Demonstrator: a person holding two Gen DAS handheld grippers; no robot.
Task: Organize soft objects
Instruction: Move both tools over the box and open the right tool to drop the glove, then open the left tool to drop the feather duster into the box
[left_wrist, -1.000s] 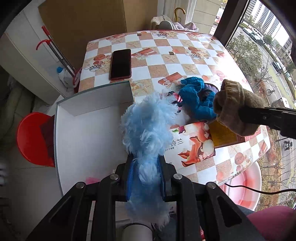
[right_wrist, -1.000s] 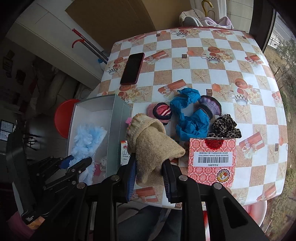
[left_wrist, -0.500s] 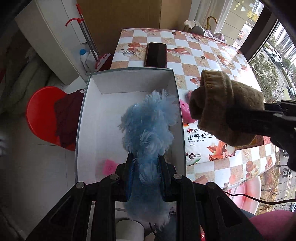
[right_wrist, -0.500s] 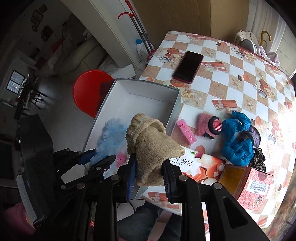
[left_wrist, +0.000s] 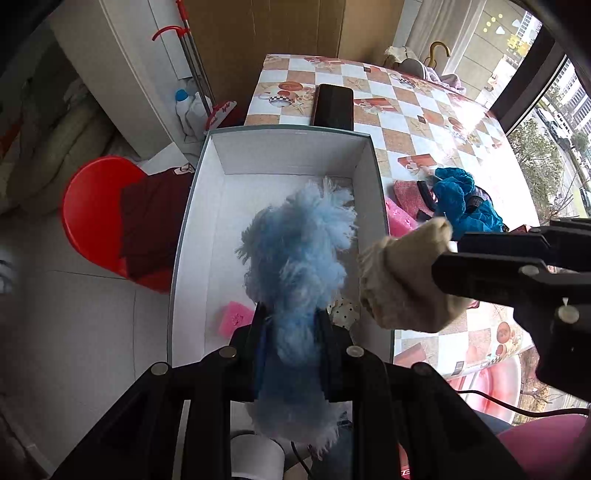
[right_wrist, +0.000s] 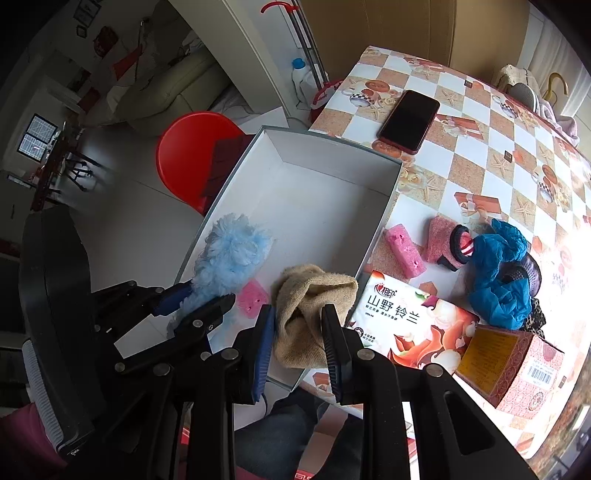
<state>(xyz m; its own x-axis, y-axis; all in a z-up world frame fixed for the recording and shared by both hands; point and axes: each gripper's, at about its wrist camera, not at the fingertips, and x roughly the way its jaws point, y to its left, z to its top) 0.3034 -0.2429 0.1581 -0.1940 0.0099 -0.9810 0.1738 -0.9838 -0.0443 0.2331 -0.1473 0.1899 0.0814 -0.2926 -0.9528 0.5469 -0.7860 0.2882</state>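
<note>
**Inspector:** Left gripper (left_wrist: 291, 328)?

**Clerk:** Jaws narrowed, pinching the blue duster (left_wrist: 295, 258) at its lower half. Long axis runs forward along the fingers; the fluffy end points away from the camera, over the box (left_wrist: 291, 155). From the right wrist view the duster (right_wrist: 231, 254) hangs above the box's near left part.

**Inspector:** Right gripper (right_wrist: 299, 325)?

**Clerk:** Jaws closed part way on the tan sock (right_wrist: 310, 306). Its bunched open cuff points forward and upward, over the near right corner of the box (right_wrist: 332, 155). In the left wrist view the sock (left_wrist: 402, 280) sits just beside the duster, at the box's right wall.

**Inspector:** Inside the box?

**Clerk:** A pink sponge (left_wrist: 236, 317) on the floor near the left jaws, and a dotted item partly hidden.

**Inspector:** Beyond?

**Clerk:** On the desk (right_wrist: 480, 122): a second pink sponge (right_wrist: 404, 251) just outside the box, blue cloth (right_wrist: 498, 269), a tissue pack (right_wrist: 410, 325), a red carton (right_wrist: 517, 373) and a phone (right_wrist: 408, 122).
</note>
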